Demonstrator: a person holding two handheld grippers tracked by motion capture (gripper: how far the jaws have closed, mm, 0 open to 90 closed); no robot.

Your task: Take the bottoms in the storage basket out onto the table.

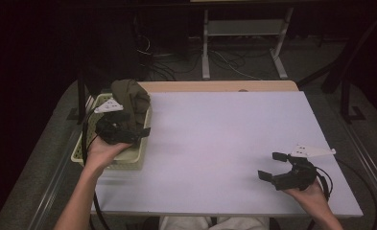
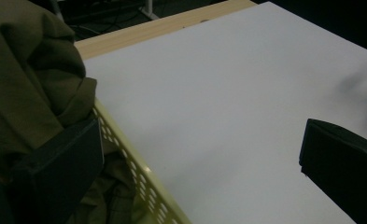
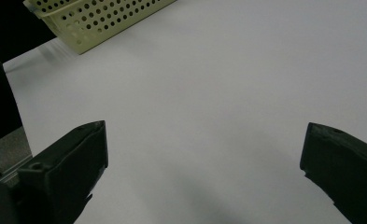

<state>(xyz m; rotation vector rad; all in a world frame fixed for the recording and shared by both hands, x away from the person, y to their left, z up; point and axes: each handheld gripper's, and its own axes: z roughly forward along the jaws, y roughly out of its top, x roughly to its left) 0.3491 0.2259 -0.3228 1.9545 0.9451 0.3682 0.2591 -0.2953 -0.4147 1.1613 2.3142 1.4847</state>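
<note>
Olive cloth (image 1: 131, 99) is still sitting in the basket (image 1: 128, 158) beside my left gripper (image 1: 128, 125)'s wide-open, empty jaws, while I'm holding the right gripper (image 1: 274, 166) gaping and empty too.

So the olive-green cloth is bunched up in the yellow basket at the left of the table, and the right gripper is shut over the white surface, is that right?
Not quite: the right gripper is open, not shut. The right gripper view shows its two black jaws set wide apart with bare white table between them. The rest holds: the olive-green cloth is bunched in the yellow basket at the table's left.
</note>
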